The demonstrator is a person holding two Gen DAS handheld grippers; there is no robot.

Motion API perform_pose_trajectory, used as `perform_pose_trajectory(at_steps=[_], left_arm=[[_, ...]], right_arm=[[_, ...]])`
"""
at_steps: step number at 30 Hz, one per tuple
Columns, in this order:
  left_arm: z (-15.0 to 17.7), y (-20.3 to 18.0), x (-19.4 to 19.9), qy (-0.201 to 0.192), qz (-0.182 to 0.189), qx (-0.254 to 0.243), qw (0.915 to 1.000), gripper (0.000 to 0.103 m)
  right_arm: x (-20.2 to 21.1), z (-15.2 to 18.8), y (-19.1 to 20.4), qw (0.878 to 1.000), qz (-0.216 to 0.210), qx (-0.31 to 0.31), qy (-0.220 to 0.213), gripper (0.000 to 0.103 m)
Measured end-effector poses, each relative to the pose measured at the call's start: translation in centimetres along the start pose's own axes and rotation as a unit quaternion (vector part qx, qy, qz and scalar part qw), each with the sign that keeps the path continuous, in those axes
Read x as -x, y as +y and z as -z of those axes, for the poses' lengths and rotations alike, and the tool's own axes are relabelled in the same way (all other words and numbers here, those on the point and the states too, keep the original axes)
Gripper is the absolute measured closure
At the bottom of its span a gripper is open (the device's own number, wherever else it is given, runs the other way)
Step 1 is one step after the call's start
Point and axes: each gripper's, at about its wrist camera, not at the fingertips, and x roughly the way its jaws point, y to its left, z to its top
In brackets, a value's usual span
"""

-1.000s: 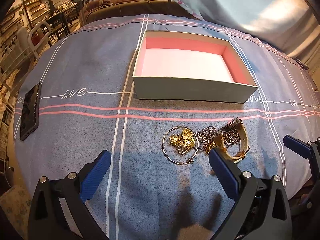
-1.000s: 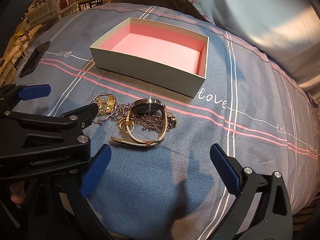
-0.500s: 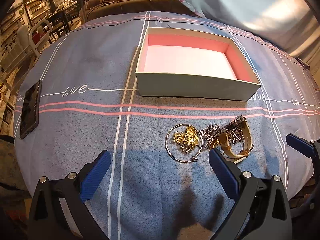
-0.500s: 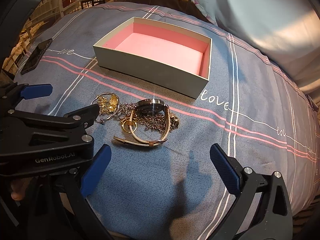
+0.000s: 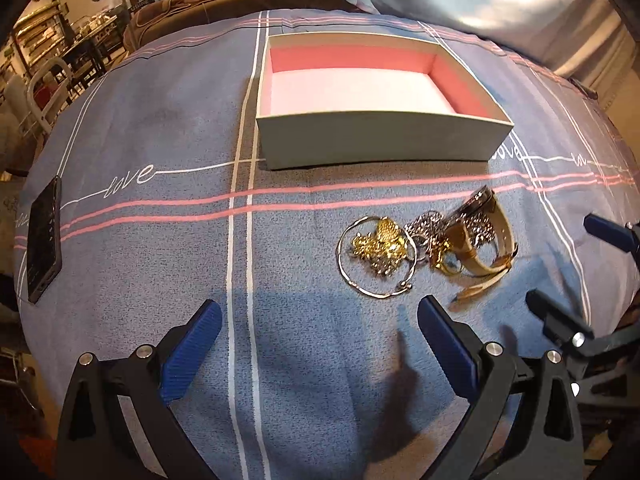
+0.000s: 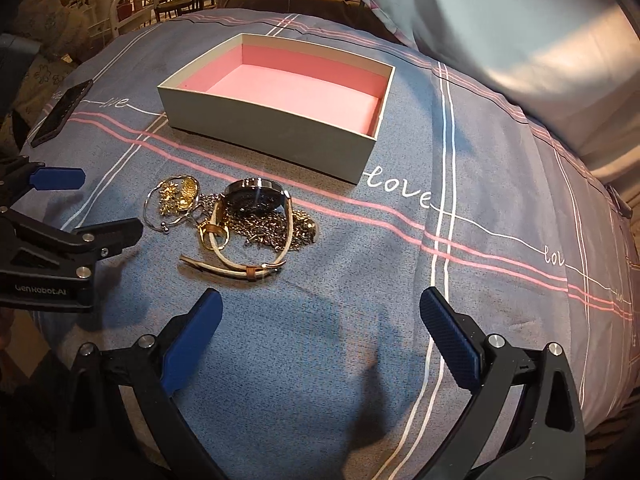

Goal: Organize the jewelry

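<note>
Left gripper point(image 5: 318, 336) wide open, holds nothing. Right gripper point(image 6: 320, 322) wide open too. Jewelry point(image 6: 236, 212) in pile on bed point(image 6: 460, 240), near front edge, beside box point(image 6: 280, 136).

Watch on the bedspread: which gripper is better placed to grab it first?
Probably right. The watch lies nearest the right gripper, its strap loop facing the open fingers. The left gripper points nearer the wire bangle.

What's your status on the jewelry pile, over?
Left gripper and right gripper open, empty. Tangled gold and silver jewelry pile with tan-strap watch on the blue bedspread, untouched. Pink-lined grey box empty. Path clear.
</note>
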Motion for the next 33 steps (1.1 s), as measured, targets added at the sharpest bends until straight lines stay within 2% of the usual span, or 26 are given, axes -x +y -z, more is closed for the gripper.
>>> perform_pose_trajectory(at_steps=[3, 7, 9, 13, 15, 16, 20, 22, 26, 33], left_arm=[[0.8, -0.3, -0.7, 0.006, -0.006, -0.027, 0.9996, 0.006], [-0.3, -1.6, -2.2, 0.006, 0.004, -0.056, 0.9984, 0.006], [-1.3, -2.1, -2.9, 0.005, 0.019, -0.064, 0.9977, 0.006], [-2.4, -2.1, -3.9, -0.003, 0.034, -0.064, 0.9974, 0.005], [-2.0, -2.2, -3.6, -0.02, 0.035, -0.062, 0.9973, 0.013], [-1.8, -2.2, -3.3, -0.028, 0.037, -0.065, 0.9968, 0.022], [-1.6, -2.8, -2.8, -0.041, 0.041, -0.072, 0.9957, 0.046], [-1.8, -2.8, -2.6, -0.044, 0.039, -0.067, 0.996, 0.054], [-1.9, -2.2, -2.5, -0.043, 0.042, -0.049, 0.997, 0.054], [-1.4, -0.4, -0.3, -0.057, 0.038, -0.018, 0.9975, 0.054]], right_arm=[[-0.6, 1.1, -0.6, 0.999, 0.002, 0.024, 0.023, 0.006], [-0.4, 2.0, -2.4, 0.999, -0.034, -0.029, 0.028, 0.006], [-0.4, 2.1, -3.1, 0.997, -0.039, -0.054, 0.029, 0.006], [0.0, 2.2, -3.5, 0.997, -0.037, -0.062, 0.021, 0.006], [0.0, 2.3, -3.6, 0.997, -0.043, -0.067, 0.021, 0.006], [0.0, 2.4, -3.7, 0.996, -0.046, -0.07, 0.022, 0.006], [-0.9, 2.3, -3.8, 0.994, -0.061, -0.083, 0.036, 0.006], [-0.9, 2.3, -3.8, 0.993, -0.069, -0.086, 0.032, 0.006], [-0.5, 2.2, -3.3, 0.995, -0.066, -0.077, 0.019, 0.006], [-1.0, -0.2, -0.9, 0.994, -0.102, -0.033, -0.009, 0.006]])
